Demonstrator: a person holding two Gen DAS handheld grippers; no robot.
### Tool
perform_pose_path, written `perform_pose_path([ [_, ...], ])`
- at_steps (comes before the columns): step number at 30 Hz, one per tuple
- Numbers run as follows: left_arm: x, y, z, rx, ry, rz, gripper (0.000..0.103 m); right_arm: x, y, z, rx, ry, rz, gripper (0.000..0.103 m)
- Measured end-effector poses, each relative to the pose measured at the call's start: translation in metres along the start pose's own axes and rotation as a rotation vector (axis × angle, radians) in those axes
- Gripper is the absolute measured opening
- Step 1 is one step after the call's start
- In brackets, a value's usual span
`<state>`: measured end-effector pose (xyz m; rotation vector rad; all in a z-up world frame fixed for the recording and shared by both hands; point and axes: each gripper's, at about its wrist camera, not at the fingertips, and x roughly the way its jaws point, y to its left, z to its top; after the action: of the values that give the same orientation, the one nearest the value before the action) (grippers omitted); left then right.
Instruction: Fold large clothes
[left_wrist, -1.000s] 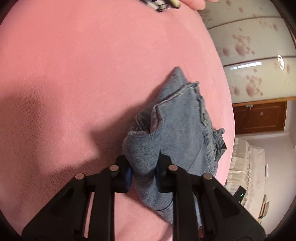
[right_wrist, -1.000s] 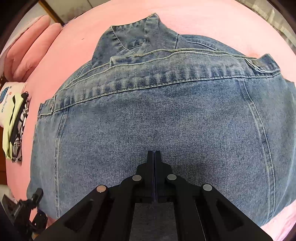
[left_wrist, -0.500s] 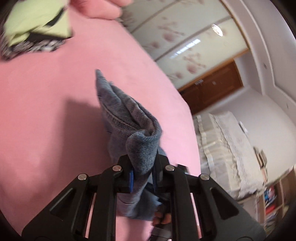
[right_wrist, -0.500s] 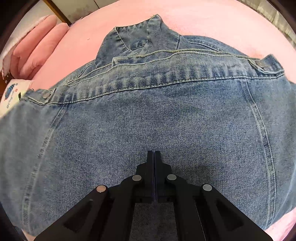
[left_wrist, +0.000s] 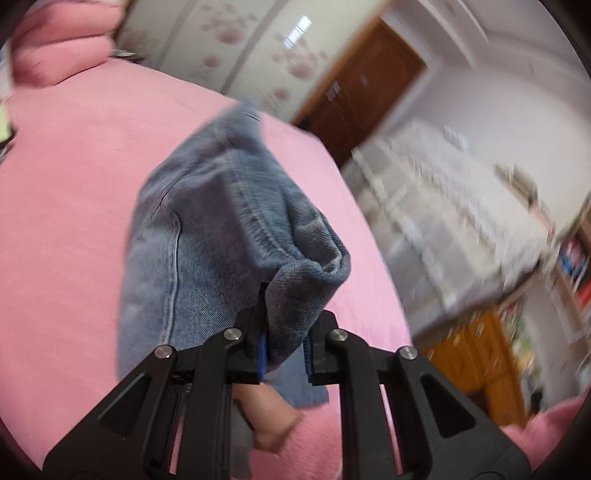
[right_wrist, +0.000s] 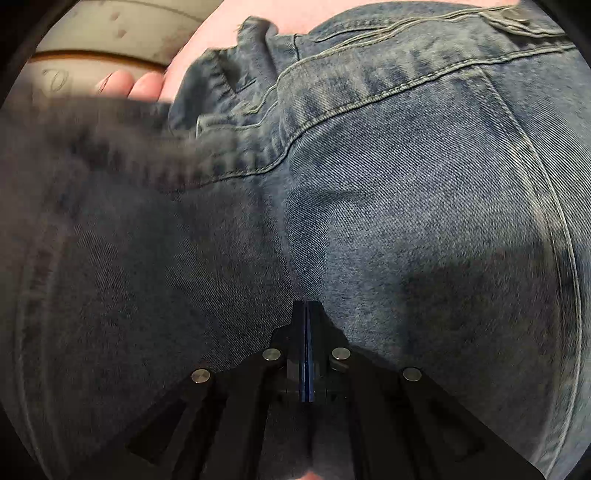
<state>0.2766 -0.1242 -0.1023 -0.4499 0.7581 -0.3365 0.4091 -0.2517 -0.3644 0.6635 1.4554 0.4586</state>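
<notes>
A blue denim jacket (right_wrist: 406, 184) lies spread on the pink bed (left_wrist: 74, 184) and fills the right wrist view. My left gripper (left_wrist: 286, 332) is shut on a bunched fold of the jacket (left_wrist: 207, 229) and holds it raised above the bed, the cloth hanging back toward the mattress. My right gripper (right_wrist: 306, 310) is shut, its blue pads together with nothing between them, and its tip rests on the jacket's back panel. A blurred, lifted part of the denim (right_wrist: 92, 147) crosses the left side of the right wrist view.
Pink pillows (left_wrist: 62, 48) lie at the head of the bed. Beyond the bed's edge stand a brown door (left_wrist: 362, 85), a flowered wardrobe (left_wrist: 258, 48) and white lace-covered furniture (left_wrist: 443, 221). A person's finger (left_wrist: 273, 417) shows under the left gripper.
My left gripper has risen and swung sideways with the denim fold, rolling as it went. The lifted cloth now sweeps across the right wrist view. The right gripper has shifted over the jacket, still shut.
</notes>
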Motion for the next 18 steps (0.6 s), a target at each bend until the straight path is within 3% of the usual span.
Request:
perform_pose_path([
  [6,0.051,-0.071,-0.029,0.105,0.198,0.059,0.011,-0.014,-0.046,-0.003,0.054,0.073,0.179,0.0],
  [10,0.065,-0.111,-0.034,0.223,0.232,0.121,0.011,-0.031,-0.067,-0.005,0.1,0.134,0.219,0.0],
  [14,0.071,-0.126,-0.022,0.165,0.259,0.132,0.011,-0.064,-0.094,-0.011,0.142,0.211,0.225,0.0],
  [16,0.071,-0.123,-0.015,0.113,0.253,0.135,0.011,-0.088,-0.11,-0.014,0.135,0.196,0.182,0.0],
  [18,0.073,-0.1,-0.006,0.092,0.261,0.15,0.011,-0.125,-0.131,-0.012,0.142,0.122,0.177,0.0],
])
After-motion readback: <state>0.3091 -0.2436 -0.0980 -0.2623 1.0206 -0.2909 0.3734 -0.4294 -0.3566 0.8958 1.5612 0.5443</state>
